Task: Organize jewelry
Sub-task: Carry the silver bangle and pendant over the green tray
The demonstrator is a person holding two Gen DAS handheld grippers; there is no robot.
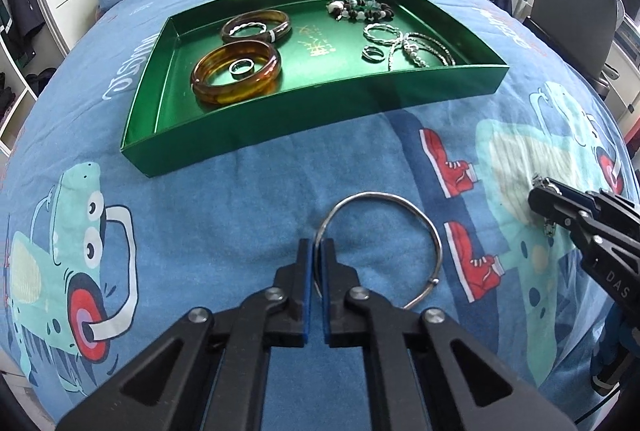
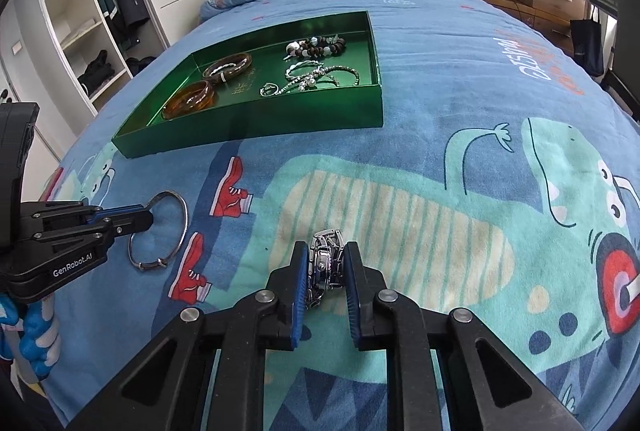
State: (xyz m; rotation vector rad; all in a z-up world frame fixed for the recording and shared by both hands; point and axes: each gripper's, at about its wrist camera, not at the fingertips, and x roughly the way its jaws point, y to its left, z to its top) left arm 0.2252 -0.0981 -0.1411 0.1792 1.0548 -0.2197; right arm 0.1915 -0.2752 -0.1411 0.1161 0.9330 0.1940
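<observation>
Left wrist: low over the bed [image 1: 248, 171], facing the headboard.
Right wrist: the same, further right.
Shared: green tray [image 1: 320, 111] [image 2: 256, 127].

Both grippers share one build — matte black linkage arms with triangular cut-outs, silver round pivot screws, and blue ribbed pads lining the fingers. The left gripper [image 1: 317, 251] fills the lower middle of its view; the right gripper [image 2: 325, 271] likewise. At the left edge of the right view, white lettering reads "GenRobot.AI" — above a blue handle.
</observation>
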